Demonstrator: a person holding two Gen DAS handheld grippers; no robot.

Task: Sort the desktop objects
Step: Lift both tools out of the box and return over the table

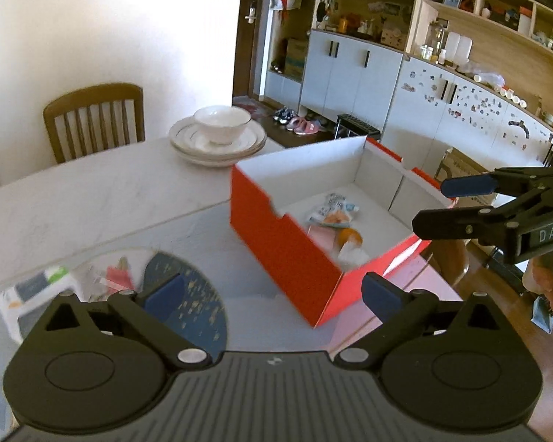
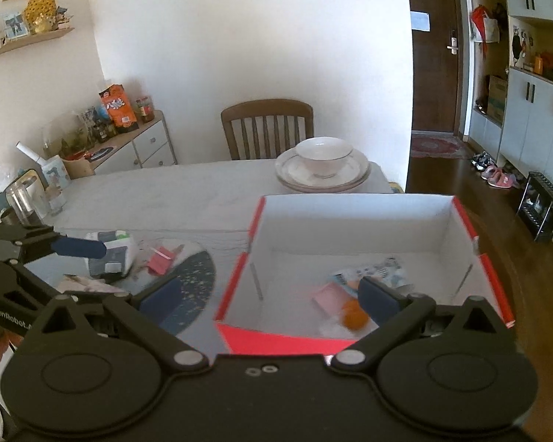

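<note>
A red box (image 1: 276, 235) with a white inside stands on the table's right part. In it lie a printed snack packet (image 1: 333, 208), a pink pad (image 2: 330, 294), an orange fruit (image 2: 354, 318) and white tissue (image 1: 352, 258). My left gripper (image 1: 272, 293) is open and empty, in front of the box's near corner. My right gripper (image 2: 269, 300) is open and empty over the box's near wall; from the left wrist it shows at the box's right side (image 1: 442, 204). On a dark round mat (image 2: 191, 287) left of the box lie a white pack (image 2: 114, 254) and a pink wrapper (image 2: 160, 261).
Stacked plates with a bowl (image 2: 322, 162) sit at the table's far edge, a wooden chair (image 2: 267, 125) behind them. Glass cups (image 2: 22, 202) stand at the far left. The table ends just right of the box, above wooden floor (image 2: 497, 221).
</note>
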